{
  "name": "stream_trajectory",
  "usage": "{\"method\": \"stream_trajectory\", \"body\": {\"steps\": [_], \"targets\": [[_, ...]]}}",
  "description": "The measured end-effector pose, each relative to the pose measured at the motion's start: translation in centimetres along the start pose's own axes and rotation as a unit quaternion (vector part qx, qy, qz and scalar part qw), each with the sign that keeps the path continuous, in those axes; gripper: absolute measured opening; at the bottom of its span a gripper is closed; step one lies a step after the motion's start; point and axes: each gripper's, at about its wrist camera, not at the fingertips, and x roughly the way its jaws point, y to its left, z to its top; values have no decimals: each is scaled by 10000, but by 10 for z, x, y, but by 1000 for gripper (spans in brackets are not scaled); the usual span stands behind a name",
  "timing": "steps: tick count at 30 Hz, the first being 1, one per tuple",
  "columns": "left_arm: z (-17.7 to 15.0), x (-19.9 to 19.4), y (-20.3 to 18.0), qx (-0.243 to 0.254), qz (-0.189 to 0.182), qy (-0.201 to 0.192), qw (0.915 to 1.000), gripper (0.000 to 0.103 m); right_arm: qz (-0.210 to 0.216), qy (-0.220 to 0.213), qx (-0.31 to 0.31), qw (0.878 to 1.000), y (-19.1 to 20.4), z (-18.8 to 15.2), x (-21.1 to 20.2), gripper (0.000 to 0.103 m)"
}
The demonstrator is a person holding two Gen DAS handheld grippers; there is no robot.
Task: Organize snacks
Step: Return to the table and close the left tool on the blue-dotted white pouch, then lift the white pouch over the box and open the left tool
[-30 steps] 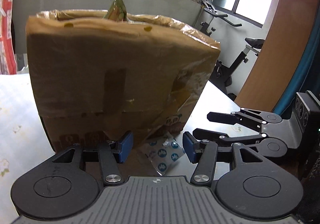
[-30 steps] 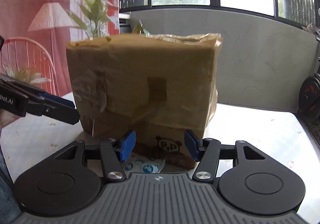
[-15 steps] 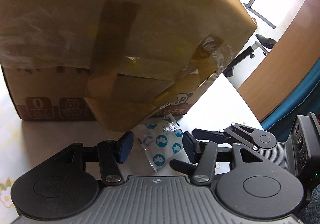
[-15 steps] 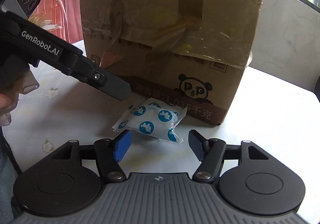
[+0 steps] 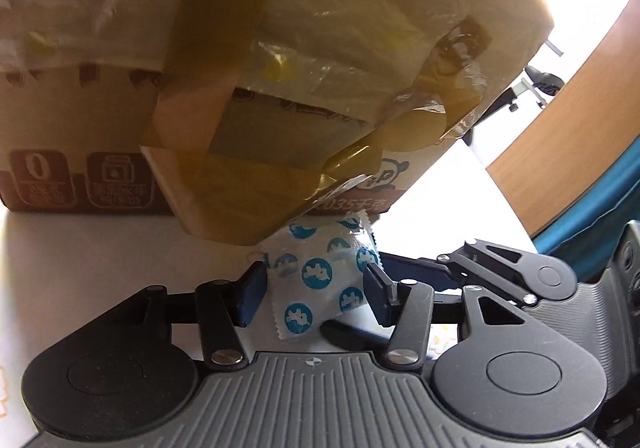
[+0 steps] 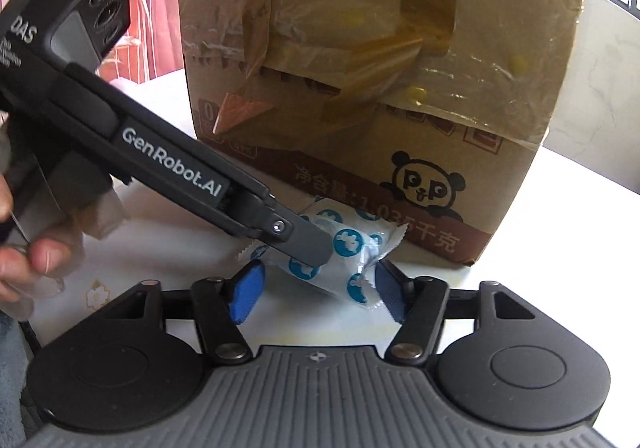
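Observation:
A white snack packet with blue dots (image 5: 316, 280) lies on the white table (image 5: 80, 248) at the foot of a taped cardboard box (image 5: 120, 47). My left gripper (image 5: 314, 292) has the packet between its blue pads; the jaws are closing and both pads touch its sides. In the right wrist view the same packet (image 6: 352, 244) sits before the box (image 6: 360, 47), partly covered by the left gripper's black finger (image 6: 304, 240). My right gripper (image 6: 318, 294) straddles the packet's near end, its jaws closing with a gap still showing at the left pad.
A taped flap (image 5: 224, 199) hangs off the box just above the packet. A person's hand (image 6: 24, 260) holds the left gripper at the left edge. A wooden panel (image 5: 580, 107) and a teal curtain (image 5: 600, 215) stand beyond the table's right side.
Both grippers have come down and forward to the packet at the box's foot. The left jaws have narrowed onto the packet. The right jaws now straddle it.

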Motion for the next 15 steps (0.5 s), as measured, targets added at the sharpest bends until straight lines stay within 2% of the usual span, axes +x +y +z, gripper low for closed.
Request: {"method": "stream_trajectory", "body": {"steps": [3, 8, 15], "targets": [[-4, -5, -5, 137, 44, -45, 9999, 38, -19, -33, 50, 10000, -1, 0, -3, 52], [-10, -6, -12, 188, 46, -37, 9998, 37, 3, -74, 240, 9997, -1, -1, -11, 40], [-13, -22, -23, 271, -1, -208, 9994, 37, -65, -150, 267, 9995, 4, -1, -24, 40]]}}
